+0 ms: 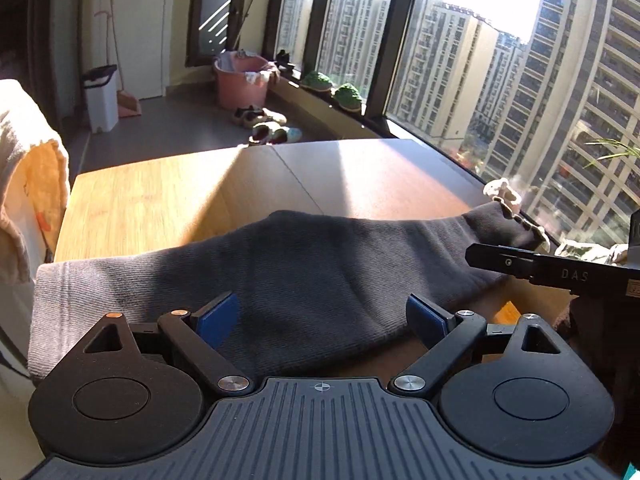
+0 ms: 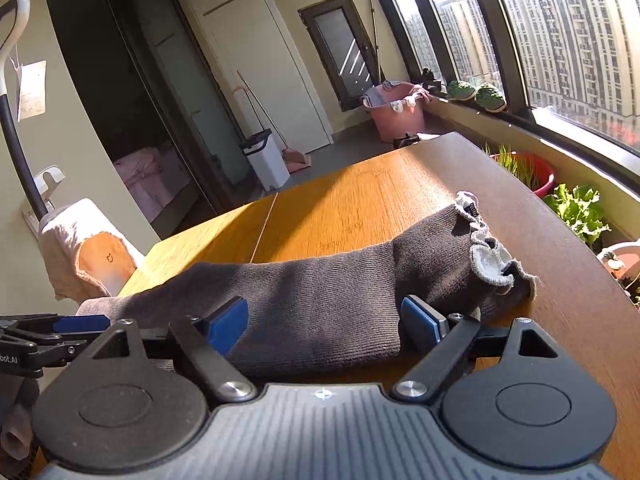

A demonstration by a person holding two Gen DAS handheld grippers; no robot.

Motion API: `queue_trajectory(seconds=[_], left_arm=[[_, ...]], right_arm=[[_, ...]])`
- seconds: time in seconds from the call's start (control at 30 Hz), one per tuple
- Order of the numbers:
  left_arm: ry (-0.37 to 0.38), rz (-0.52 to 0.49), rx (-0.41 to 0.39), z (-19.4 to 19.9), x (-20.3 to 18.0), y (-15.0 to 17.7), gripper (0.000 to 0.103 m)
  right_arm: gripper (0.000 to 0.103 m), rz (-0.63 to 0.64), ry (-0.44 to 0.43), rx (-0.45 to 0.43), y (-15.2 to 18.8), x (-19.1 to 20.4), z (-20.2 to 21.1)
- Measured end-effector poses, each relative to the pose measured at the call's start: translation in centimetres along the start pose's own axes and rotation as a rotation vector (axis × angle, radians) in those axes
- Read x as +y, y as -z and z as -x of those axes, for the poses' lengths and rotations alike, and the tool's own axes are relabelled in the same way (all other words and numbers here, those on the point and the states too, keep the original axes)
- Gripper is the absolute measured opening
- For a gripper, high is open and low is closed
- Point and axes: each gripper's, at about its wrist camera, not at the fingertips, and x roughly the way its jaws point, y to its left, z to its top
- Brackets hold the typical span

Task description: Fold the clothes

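A dark grey knit garment (image 1: 304,276) lies folded in a long band across the wooden table (image 1: 168,192); it also shows in the right wrist view (image 2: 340,288), with a white frilled hem (image 2: 486,248) at its right end. My left gripper (image 1: 322,320) is open, its blue pads on either side of the garment's near edge. My right gripper (image 2: 324,326) is open over the same near edge, further right. The right gripper's body (image 1: 560,272) shows at the right of the left wrist view. The left gripper's fingers (image 2: 60,326) show at the left of the right wrist view.
A chair with a beige cloth (image 2: 84,248) stands at the table's left end. Potted plants (image 2: 576,208) sit by the window past the table's right edge. A pink bucket (image 1: 242,80), shoes (image 1: 264,120) and a white bin (image 1: 101,96) stand on the floor beyond.
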Motion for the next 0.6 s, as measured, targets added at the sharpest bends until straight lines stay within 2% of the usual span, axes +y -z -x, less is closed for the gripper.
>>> queue_trajectory(seconds=[0.07,0.17,0.27,0.43,0.6], left_arm=[[0.027,-0.004,0.01,-0.8,-1.4,0.9,0.095],[0.0,-0.034,0.028,-2.6,-2.1,2.4,0.096],[0.0,-0.083,0.023,-2.6,-2.4,3.0,0.098],[-0.049,-0.122,0.01,-2.6,-1.3,3.2,0.098],[-0.067,-0.138,-0.002,-2.7,-1.4,3.0,0.101]], right_arm=[[0.085,0.003,0.003,0.0,0.1,0.2,0.0],[0.085,0.004,0.01,0.0,0.2,0.3,0.1],[0.085,0.013,0.026,0.004,0.6,0.8,0.4],[0.087,0.033,0.04,0.013,1.5,2.0,1.2],[0.088,0.003,0.005,0.0,1.7,1.7,1.7]])
